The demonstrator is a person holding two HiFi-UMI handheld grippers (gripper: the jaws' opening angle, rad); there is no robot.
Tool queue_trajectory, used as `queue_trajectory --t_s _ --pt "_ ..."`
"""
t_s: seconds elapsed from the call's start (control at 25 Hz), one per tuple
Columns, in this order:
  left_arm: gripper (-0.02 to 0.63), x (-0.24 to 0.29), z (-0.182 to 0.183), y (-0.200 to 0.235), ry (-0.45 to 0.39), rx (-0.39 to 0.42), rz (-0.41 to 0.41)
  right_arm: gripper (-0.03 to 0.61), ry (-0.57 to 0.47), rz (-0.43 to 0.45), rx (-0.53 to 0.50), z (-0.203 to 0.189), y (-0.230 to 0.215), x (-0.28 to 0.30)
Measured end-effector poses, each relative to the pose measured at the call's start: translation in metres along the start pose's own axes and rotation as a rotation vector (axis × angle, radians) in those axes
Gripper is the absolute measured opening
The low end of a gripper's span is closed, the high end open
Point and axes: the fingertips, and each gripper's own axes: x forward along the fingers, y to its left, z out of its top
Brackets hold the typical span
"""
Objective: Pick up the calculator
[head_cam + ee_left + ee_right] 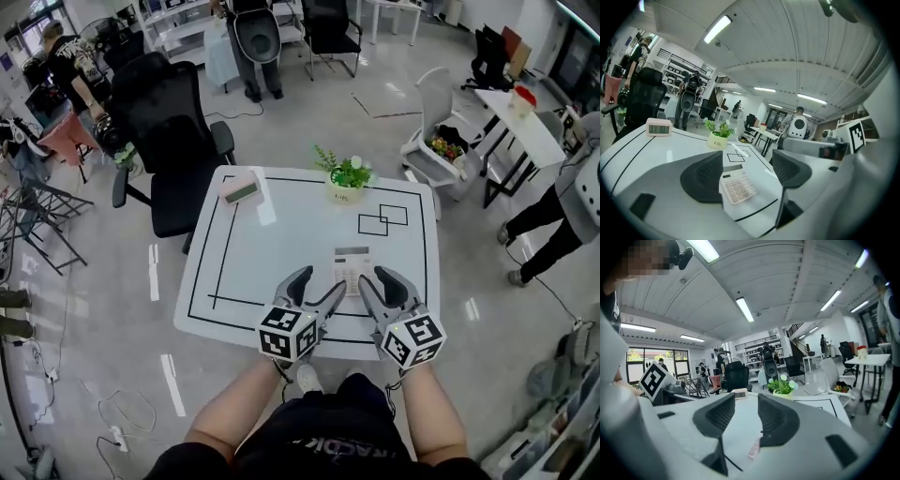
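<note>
The white calculator [352, 265] lies flat on the white table [262, 272], near its front edge. My left gripper [317, 287] is just left of it with its jaws wide open. In the left gripper view the calculator [737, 184] lies on the table a little ahead of the left gripper [747, 165], in line with the gap, touched by neither pad. My right gripper [375, 282] hovers at the calculator's near right corner, jaws apart and empty. In the right gripper view only a pinkish edge of the calculator [753, 448] shows below the right gripper [746, 411].
A pink desk clock [242, 190] stands at the table's far left and a potted plant [348, 180] at the far middle. Black square outlines [382, 219] are marked on the right. A black office chair [178, 131] stands behind the table; people stand around the room.
</note>
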Motion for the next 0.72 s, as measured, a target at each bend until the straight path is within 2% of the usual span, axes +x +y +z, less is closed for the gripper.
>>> queue_trajectory --t_s 0.32,0.72 --pt "0.321 0.016 -0.011 0.01 0.032 -0.028 -0.008 0.135 0.052 -0.019 0.004 -0.014 -0.014 0.011" --pt "0.321 0.066 -0.034 0.036 0.111 -0.091 0.055 0.135 0.152 0.017 0.078 -0.045 -0.067 0.043"
